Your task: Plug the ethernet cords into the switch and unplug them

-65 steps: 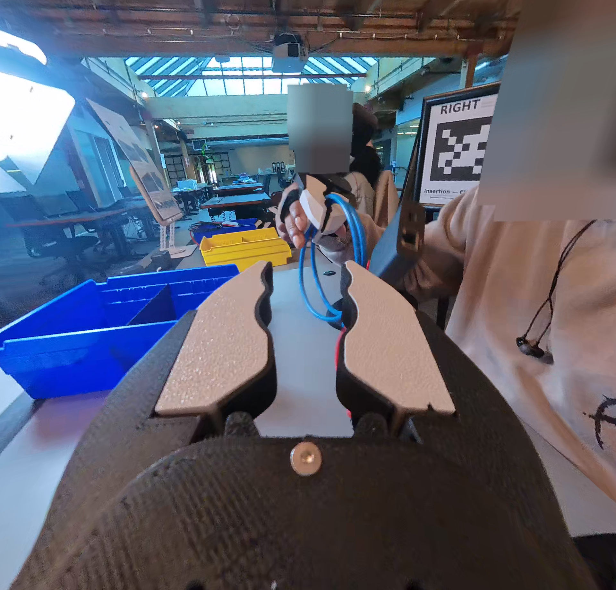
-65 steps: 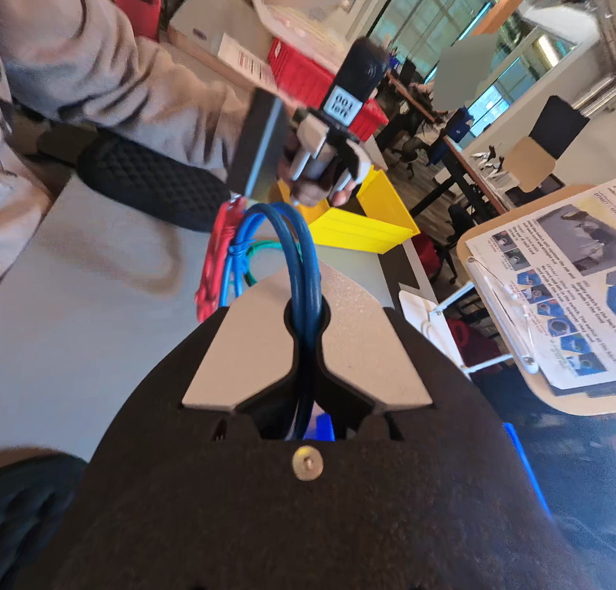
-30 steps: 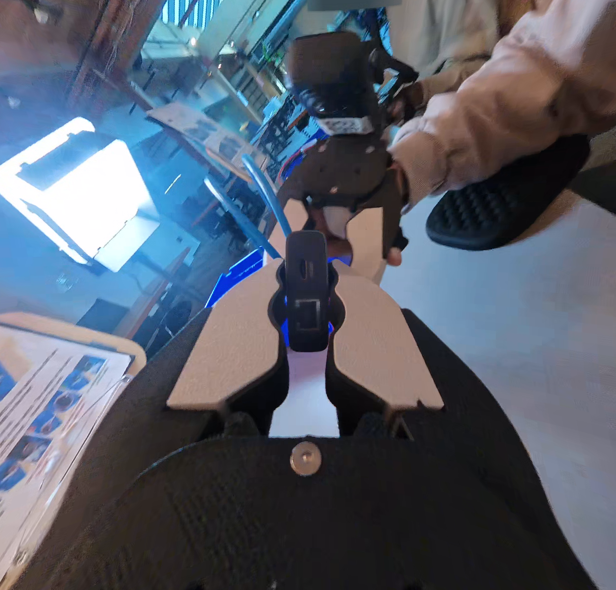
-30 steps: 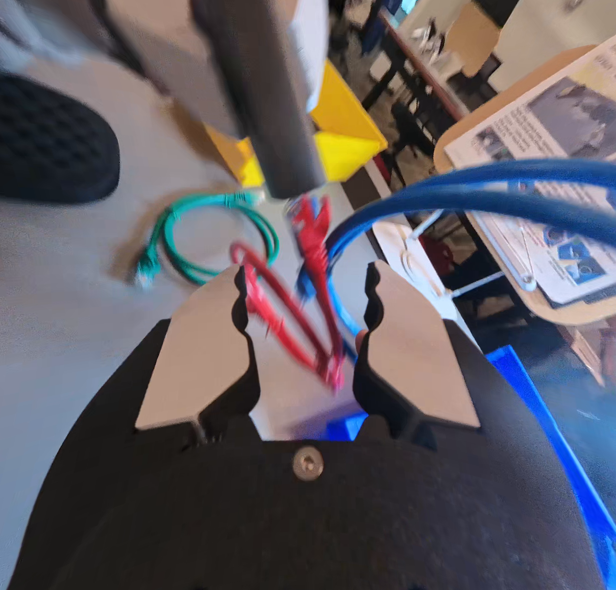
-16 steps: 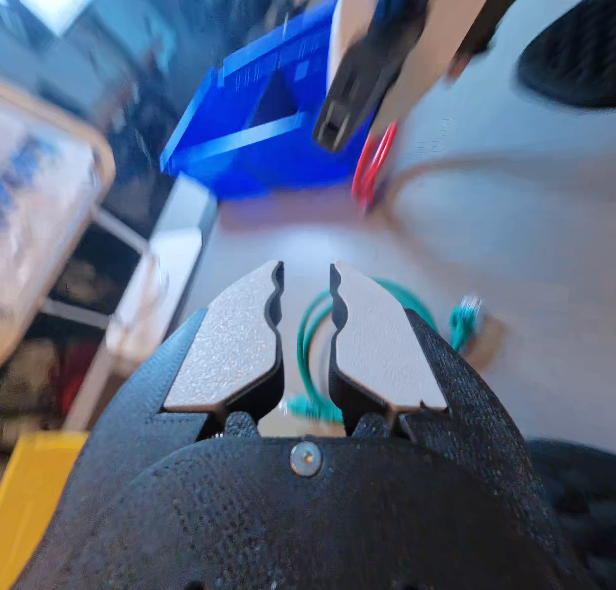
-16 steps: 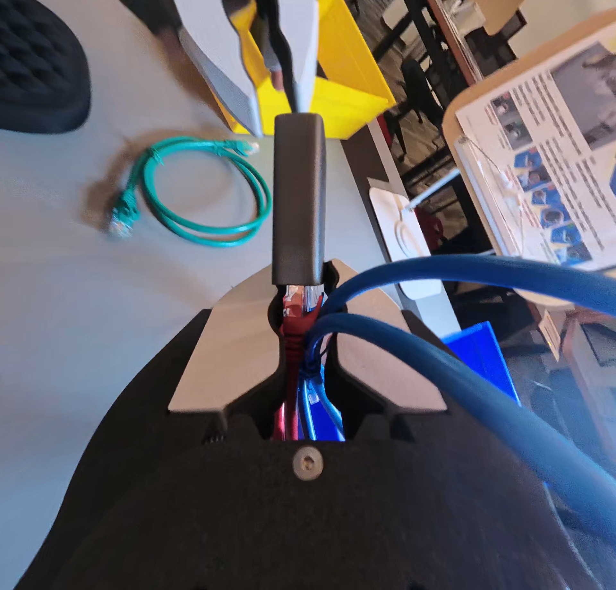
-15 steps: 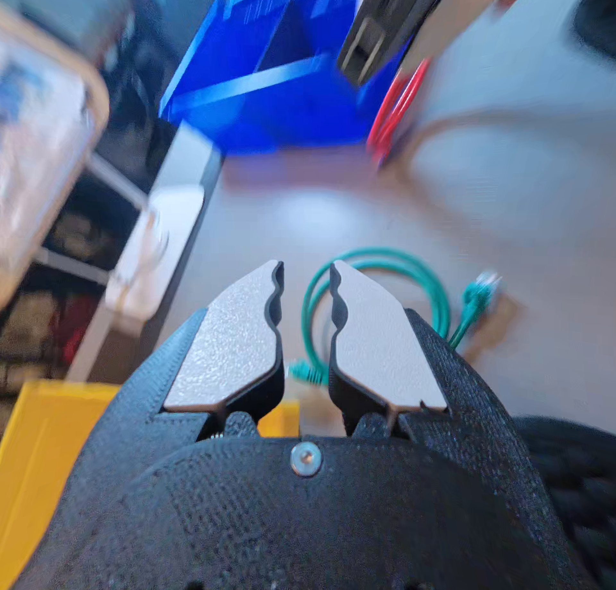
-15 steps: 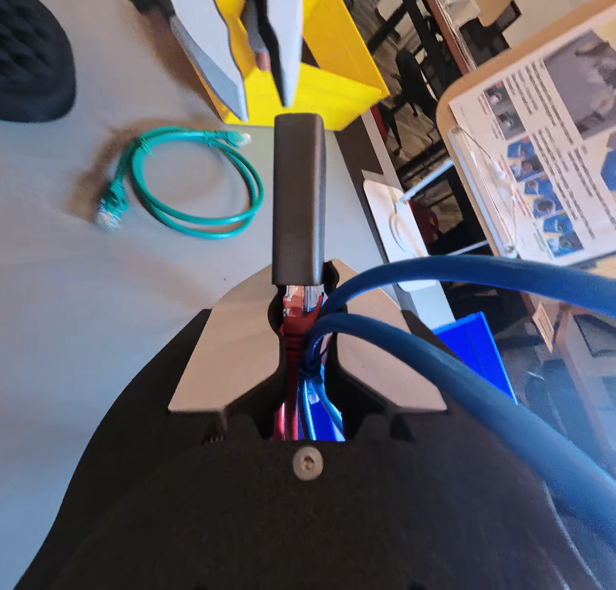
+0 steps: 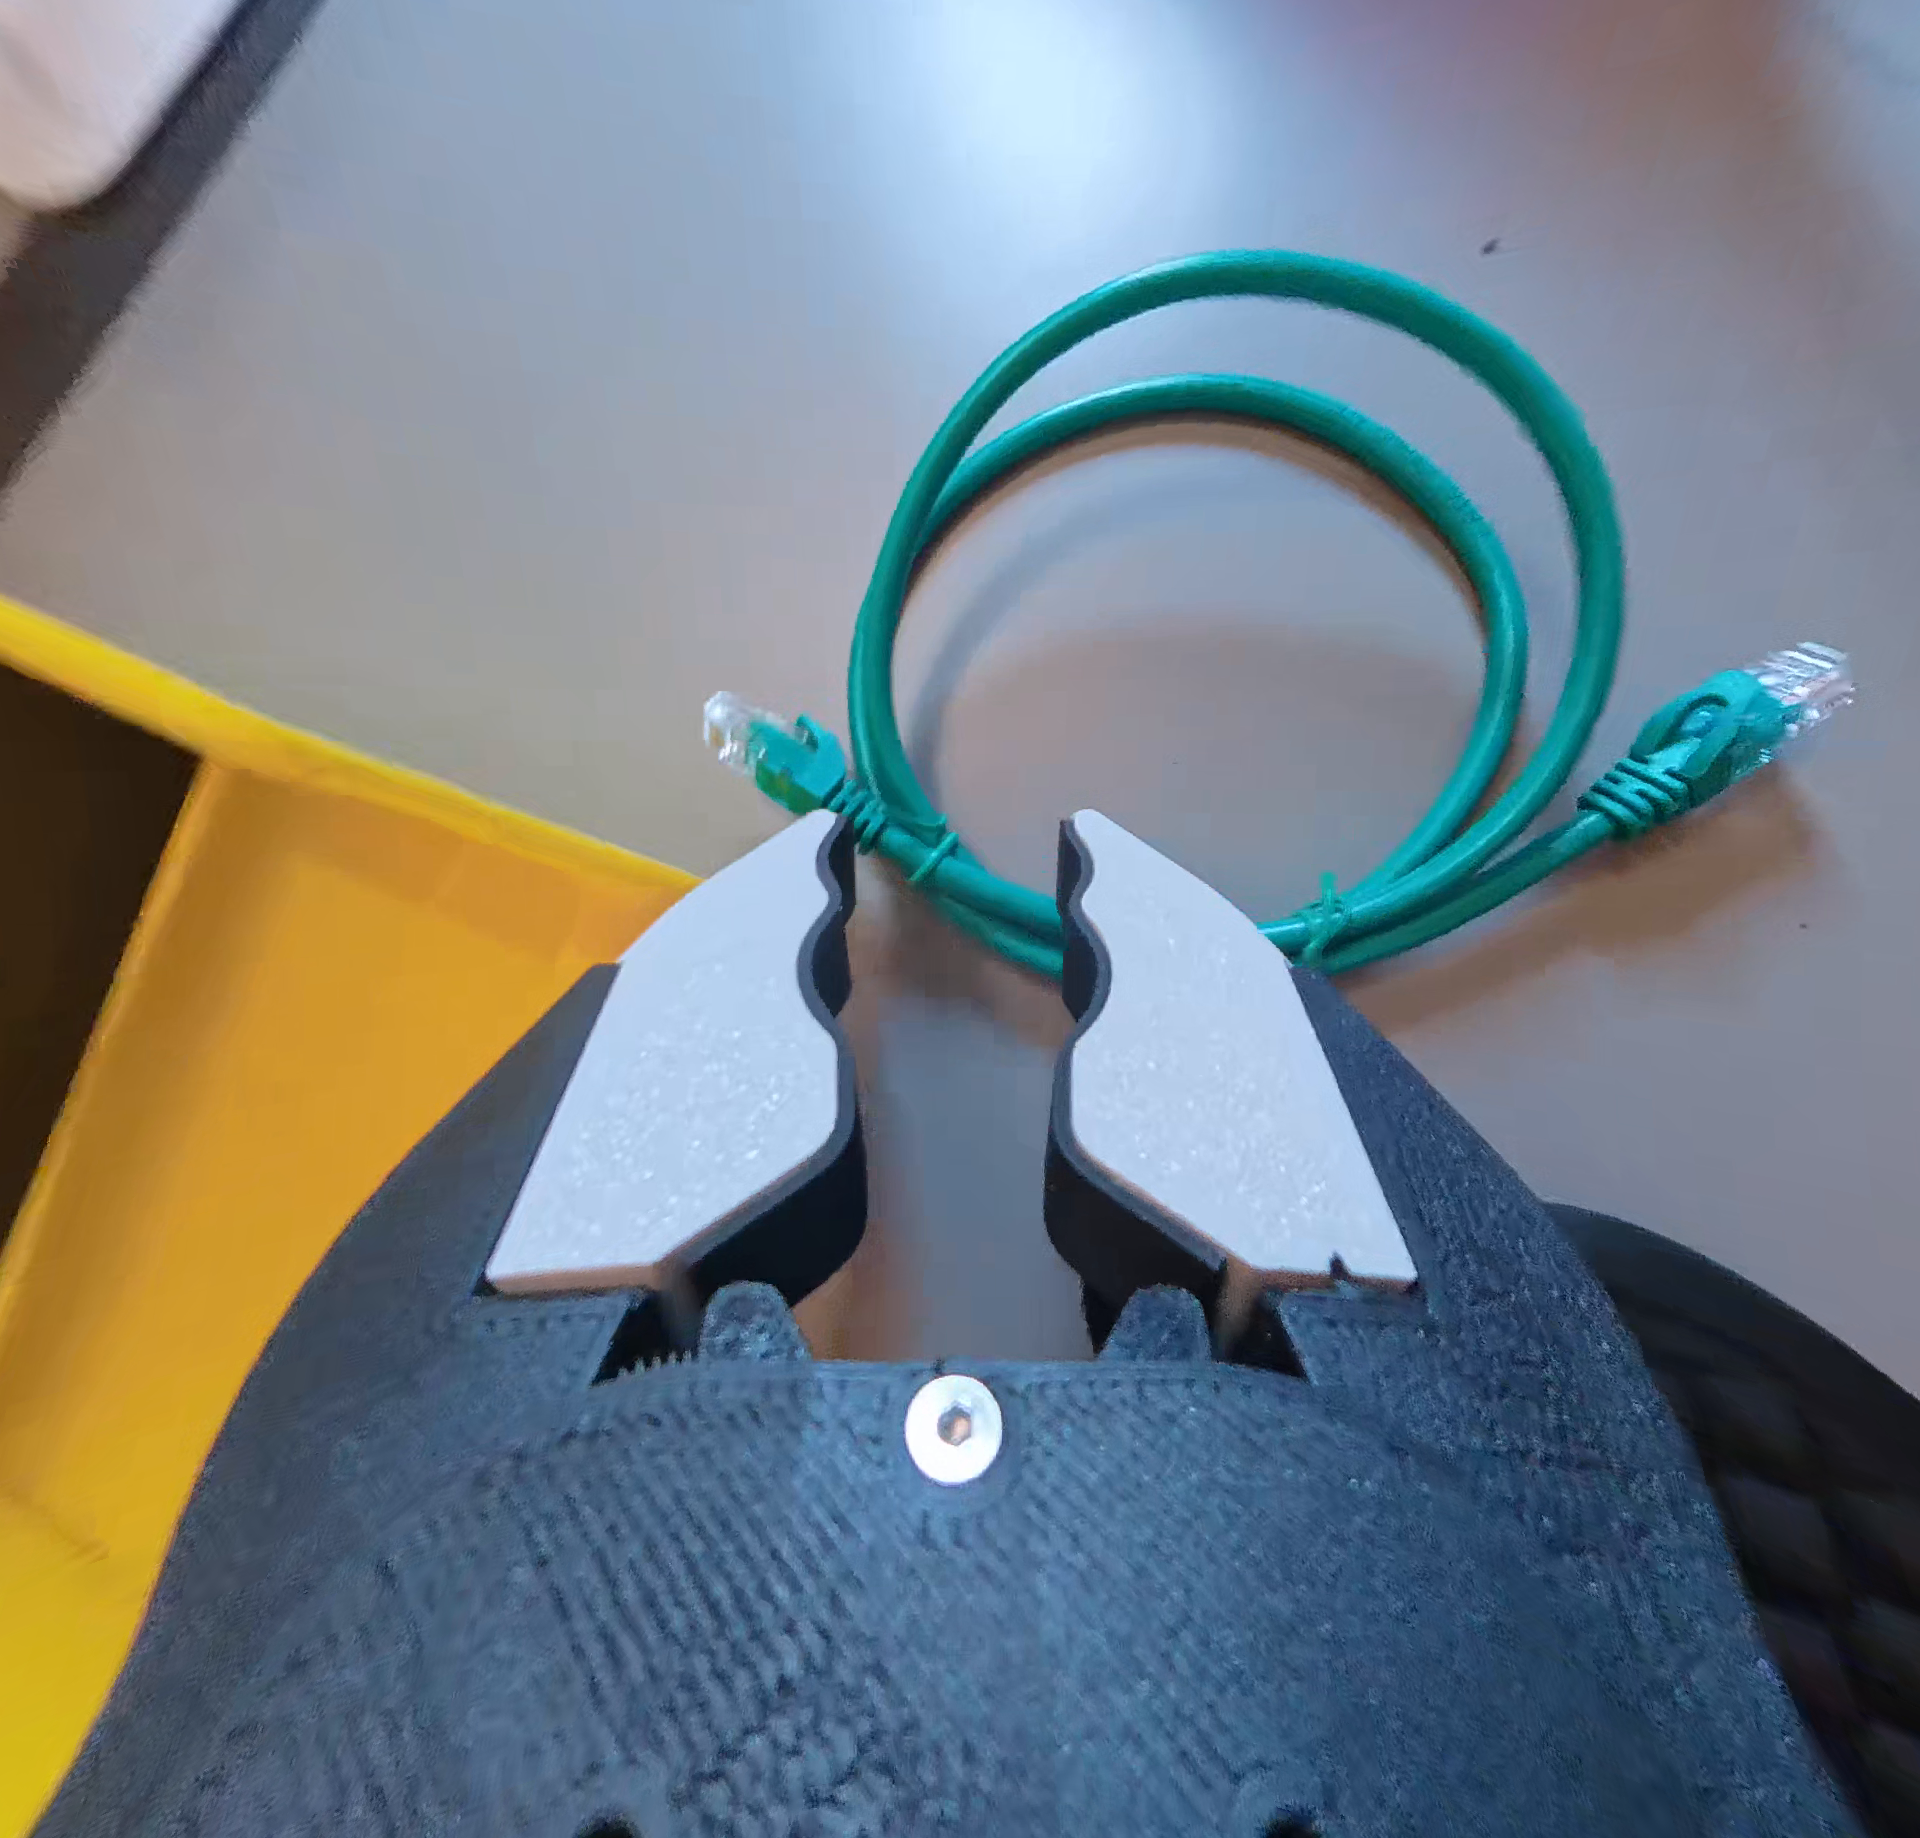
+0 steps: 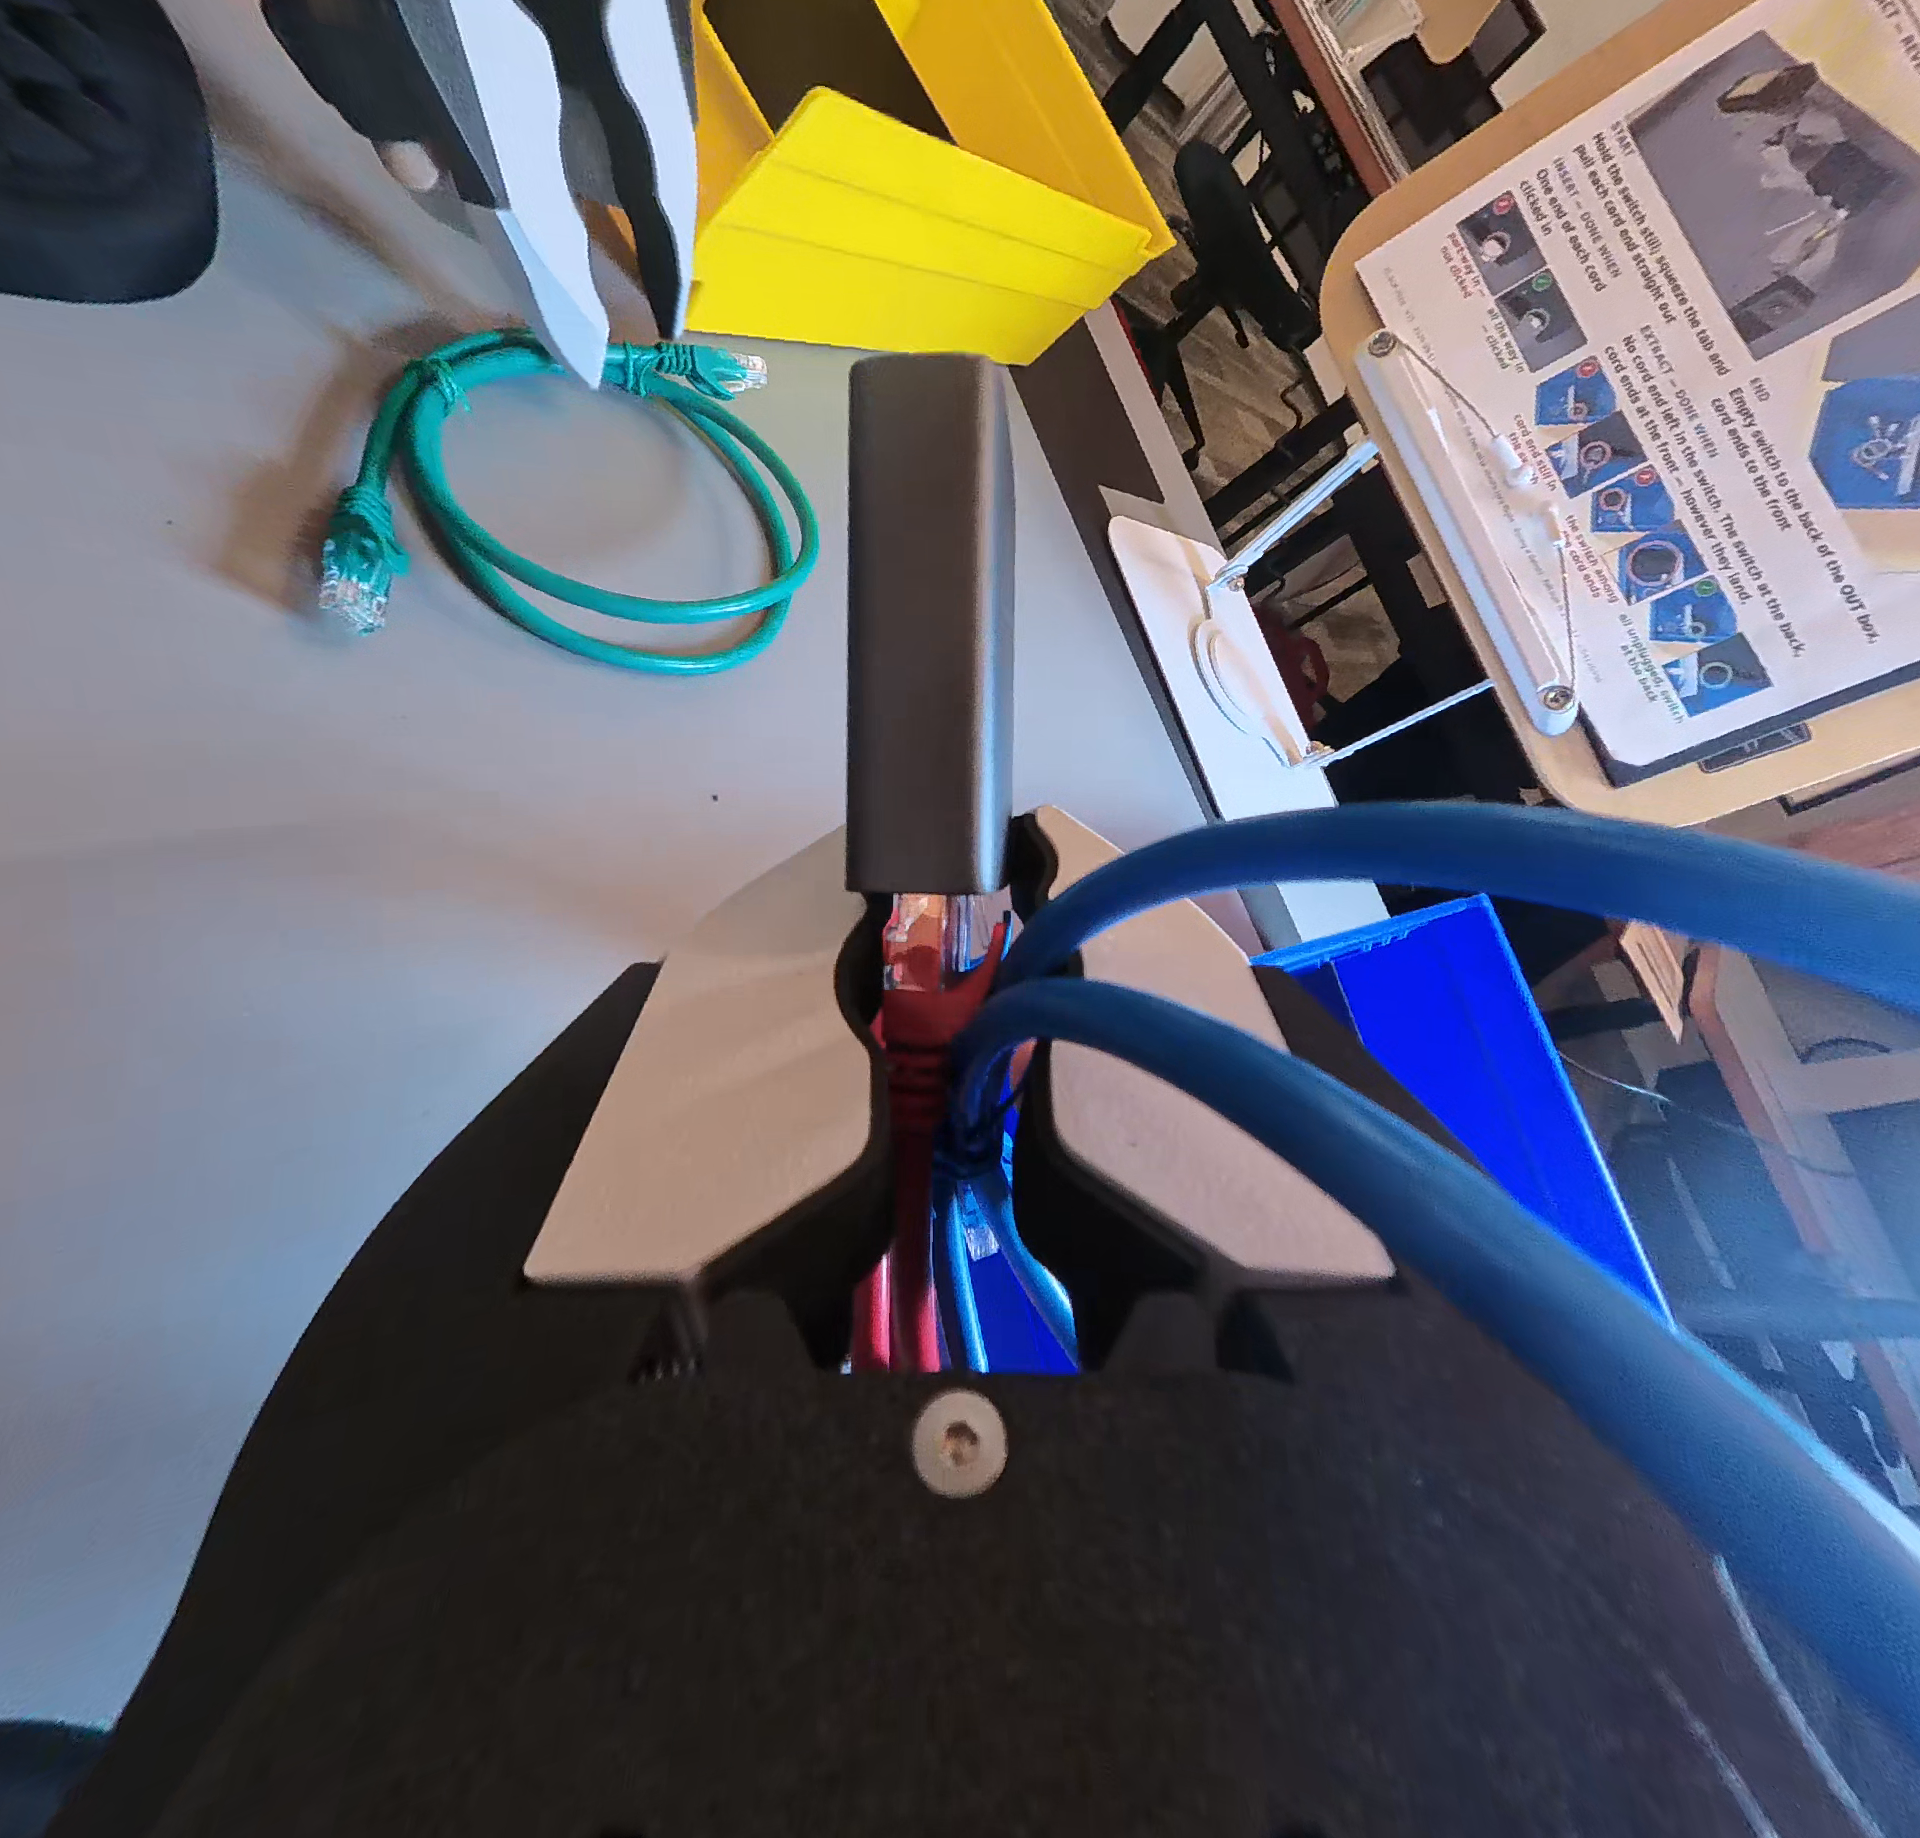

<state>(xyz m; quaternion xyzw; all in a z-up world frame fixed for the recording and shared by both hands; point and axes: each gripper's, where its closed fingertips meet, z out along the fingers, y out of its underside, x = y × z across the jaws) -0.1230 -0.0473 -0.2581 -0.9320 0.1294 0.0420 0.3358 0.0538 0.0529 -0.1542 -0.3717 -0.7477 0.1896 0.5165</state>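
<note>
My right gripper (image 10: 935, 838) is shut on the near end of a black switch (image 10: 925, 593), held above the grey table (image 10: 312, 905). A red cord (image 10: 914, 1009) and blue cords (image 10: 1403, 853) are plugged into the switch's near end; the blue ones loop off to the right. A coiled green cord (image 9: 1226, 417) lies on the table (image 9: 520, 334). My left gripper (image 9: 956, 843) is open, fingertips low over the cord near its left plug (image 9: 764, 739), straddling a stretch of it. In the right wrist view the left gripper (image 10: 623, 344) stands over the green cord (image 10: 623, 583).
A yellow bin (image 10: 914, 219) stands beside the green cord, also at the left in the left wrist view (image 9: 260, 1009). A blue bin (image 10: 1455, 1061) sits off the table's right edge. A clipboard with a printed sheet (image 10: 1662, 386), a white stand (image 10: 1195, 593) and a black textured pad (image 10: 94, 126) lie around.
The switch has passed from my left gripper to my right, which shut on it. My left gripper swung down to the green cord and opened wider.
</note>
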